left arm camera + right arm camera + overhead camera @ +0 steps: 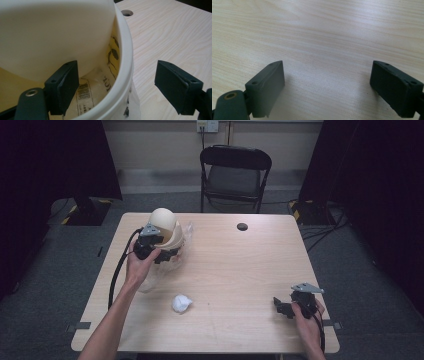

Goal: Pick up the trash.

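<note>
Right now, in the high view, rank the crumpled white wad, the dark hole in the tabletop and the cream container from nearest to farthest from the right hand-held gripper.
1. Crumpled white wad, to the left of the right hand-held gripper, near the front edge.
2. Dark hole, at the table's far side.
3. Cream container, far left corner, at the left hand-held gripper.

Black left gripper [167, 251], right gripper [280, 306]: grey triangular top plates, black cables, screwed jaws; bare forearms.
</note>
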